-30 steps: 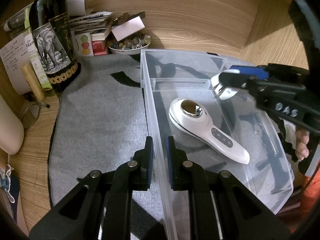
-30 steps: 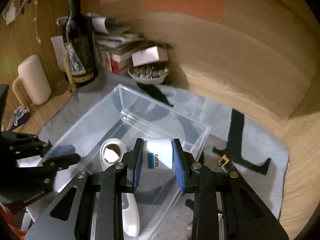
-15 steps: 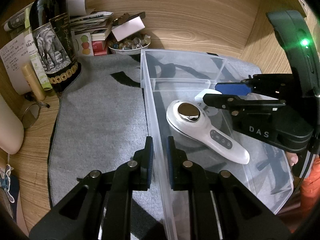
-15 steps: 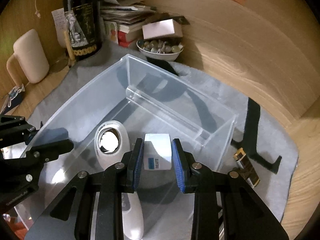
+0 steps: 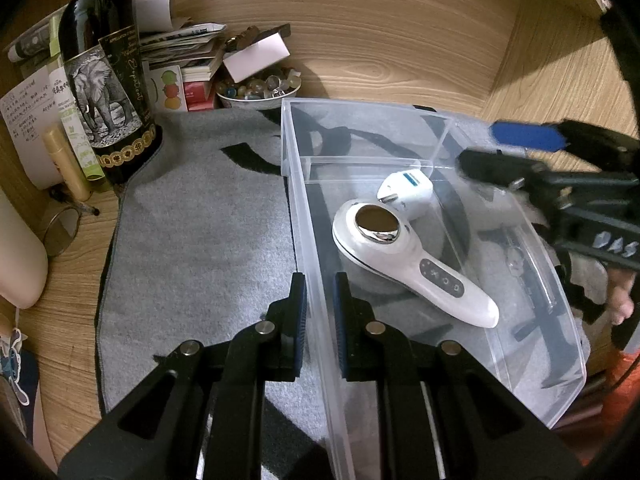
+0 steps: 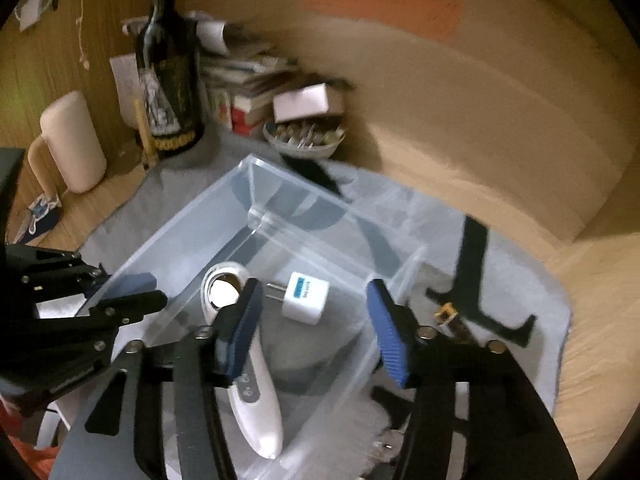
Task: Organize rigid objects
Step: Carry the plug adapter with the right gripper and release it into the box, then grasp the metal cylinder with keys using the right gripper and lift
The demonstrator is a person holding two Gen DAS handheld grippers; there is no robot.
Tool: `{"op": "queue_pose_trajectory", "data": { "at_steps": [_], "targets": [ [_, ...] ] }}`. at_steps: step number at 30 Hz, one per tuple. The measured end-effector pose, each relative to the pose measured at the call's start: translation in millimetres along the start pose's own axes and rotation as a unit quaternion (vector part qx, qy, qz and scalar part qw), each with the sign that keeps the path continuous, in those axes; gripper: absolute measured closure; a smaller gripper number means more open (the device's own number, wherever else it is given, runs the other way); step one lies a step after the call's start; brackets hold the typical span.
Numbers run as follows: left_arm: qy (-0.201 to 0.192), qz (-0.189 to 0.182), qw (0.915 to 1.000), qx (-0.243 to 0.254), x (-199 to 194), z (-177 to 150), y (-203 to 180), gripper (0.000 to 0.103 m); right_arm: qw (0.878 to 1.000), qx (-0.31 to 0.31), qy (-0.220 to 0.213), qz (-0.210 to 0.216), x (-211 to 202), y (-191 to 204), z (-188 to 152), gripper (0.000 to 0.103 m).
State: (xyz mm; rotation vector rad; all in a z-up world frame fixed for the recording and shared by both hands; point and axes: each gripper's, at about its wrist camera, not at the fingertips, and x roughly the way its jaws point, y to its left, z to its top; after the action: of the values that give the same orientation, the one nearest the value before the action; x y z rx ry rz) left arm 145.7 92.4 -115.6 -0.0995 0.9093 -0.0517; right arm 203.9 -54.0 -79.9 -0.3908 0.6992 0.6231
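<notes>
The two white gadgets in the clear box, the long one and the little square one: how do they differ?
The handheld device is long, with a round metal head and a row of buttons on its handle; the plug adapter is a small cube with metal prongs and a blue label. The device takes up much of its compartment, while the adapter sits beside the device's head. Both are white and lie loose in the clear box, held by neither gripper.

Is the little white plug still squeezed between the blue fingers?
No, the white plug lies loose on the clear bin's floor, and the right gripper stands wide open above it.
</notes>
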Motion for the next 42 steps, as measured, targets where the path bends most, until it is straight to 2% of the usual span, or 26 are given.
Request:
{"op": "queue_pose_trajectory", "data": {
  "at_steps": [6, 13, 18, 28, 35, 40, 42],
  "targets": [
    [0.0, 0.0, 1.0, 0.001, -0.2, 0.0, 0.1, 0.09, 0.998, 0.014, -0.042, -0.041, -38.6, -17.9, -5.5, 0.048],
    [-0.001, -0.001, 1.0, 0.0, -0.7, -0.1, -0.3, 0.09, 0.994, 0.048, -0.051, -0.08, -61.2, -45.5, -29.3, 0.047],
    [-0.001, -0.001, 1.0, 0.0, -0.7, -0.1, -0.2, 0.09, 0.992, 0.081, -0.015, -0.095, -53.5, -61.8, -60.1, 0.047],
    [-0.001, 0.0, 1.0, 0.001, -0.9, 0.0, -0.3, 0.09, 0.987, 0.115, 0.065, -0.094, -16.2, -77.1, -118.0, 0.048],
    [-0.001, 0.0, 1.0, 0.001, -1.3, 0.0, 0.2, 0.09, 0.986, 0.128, 0.08, -0.073, -7.6, -81.0, -130.0, 0.075],
    [-0.001, 0.002, 1.0, 0.002, -1.5, 0.4, 0.1, 0.09, 0.985, 0.143, 0.08, -0.057, -2.4, -84.0, -134.9, 0.078],
    [-0.001, 0.004, 1.0, 0.003, -1.1, 0.3, -0.8, 0.09, 0.985, 0.152, 0.071, -0.051, -2.7, -85.8, -136.2, 0.088]
  ]
}}
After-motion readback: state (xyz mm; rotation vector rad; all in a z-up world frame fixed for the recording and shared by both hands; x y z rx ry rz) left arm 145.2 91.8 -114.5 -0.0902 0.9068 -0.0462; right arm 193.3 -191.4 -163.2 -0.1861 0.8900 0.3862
